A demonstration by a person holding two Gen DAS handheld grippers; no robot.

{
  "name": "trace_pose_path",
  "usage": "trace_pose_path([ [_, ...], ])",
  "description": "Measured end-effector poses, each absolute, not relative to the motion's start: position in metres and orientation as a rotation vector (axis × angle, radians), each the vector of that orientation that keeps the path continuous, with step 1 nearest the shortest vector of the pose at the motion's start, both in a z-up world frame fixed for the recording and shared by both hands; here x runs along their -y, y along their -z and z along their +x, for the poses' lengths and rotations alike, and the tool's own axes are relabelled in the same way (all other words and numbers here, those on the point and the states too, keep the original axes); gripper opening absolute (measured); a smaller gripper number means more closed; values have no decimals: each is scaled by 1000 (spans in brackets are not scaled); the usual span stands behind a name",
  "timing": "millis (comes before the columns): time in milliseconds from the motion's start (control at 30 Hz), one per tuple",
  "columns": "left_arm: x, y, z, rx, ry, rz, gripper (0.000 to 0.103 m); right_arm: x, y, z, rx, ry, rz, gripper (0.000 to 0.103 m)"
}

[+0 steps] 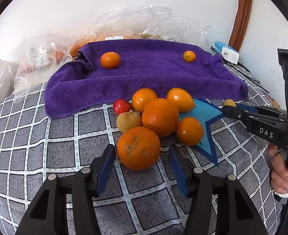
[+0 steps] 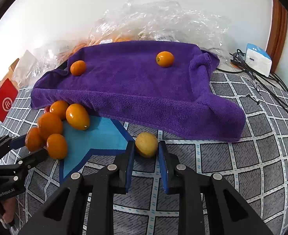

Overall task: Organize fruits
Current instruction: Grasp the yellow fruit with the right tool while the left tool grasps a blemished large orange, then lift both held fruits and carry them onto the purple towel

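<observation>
The right gripper point(image 2: 146, 150) has its jaws closed narrowly on a small, dull yellow-green round fruit point(image 2: 146, 144), which sits on the grey grid-patterned bed cover point(image 2: 241, 166) just in front of the rumpled purple terry towel point(image 2: 136, 90). The left gripper point(image 1: 142, 156) has its jaws partly apart on either side of a large blemished orange point(image 1: 138, 147) at the near edge of the fruit heap; I cannot tell whether the pads touch it.

To do this step well, I would lift the yellow-green fruit straight up, clear the towel's raised front fold, and set it down gently so it does not roll. The left jaws should close squarely across the orange's widest part without nudging its neighbours.

Count: two small oranges on the towel; in the heap, five orange citrus fruits, one red strawberry point(image 1: 122, 106) and one tan round fruit point(image 1: 128, 121); plus the one held fruit.
</observation>
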State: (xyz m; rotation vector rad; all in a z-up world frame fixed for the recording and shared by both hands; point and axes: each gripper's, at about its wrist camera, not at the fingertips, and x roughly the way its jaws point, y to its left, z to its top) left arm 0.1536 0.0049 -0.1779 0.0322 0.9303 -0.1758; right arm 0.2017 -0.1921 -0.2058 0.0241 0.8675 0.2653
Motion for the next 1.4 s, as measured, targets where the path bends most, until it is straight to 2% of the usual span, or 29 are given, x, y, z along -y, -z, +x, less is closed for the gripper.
trace_pose_path([
  [100, -11, 177, 156, -923, 186, -20, 54, 192, 206, 201, -861, -267, 28, 25],
  [133, -14, 177, 156, -918, 187, -43, 50, 192, 206, 201, -859, -266, 27, 25],
  [167, -15, 177, 158, -915, 184, -55, 42, 192, 206, 200, -857, -267, 27, 25],
  [233, -19, 178, 158, -909, 181, -83, 39, 192, 207, 199, -851, -266, 30, 24],
  [1167, -51, 149, 147, -723, 197, -280, 39, 196, 181, 180, -666, -271, 58, 24],
  [1400, -51, 141, 143, -671, 185, -249, 39, 199, 175, 179, -637, -235, 55, 24],
])
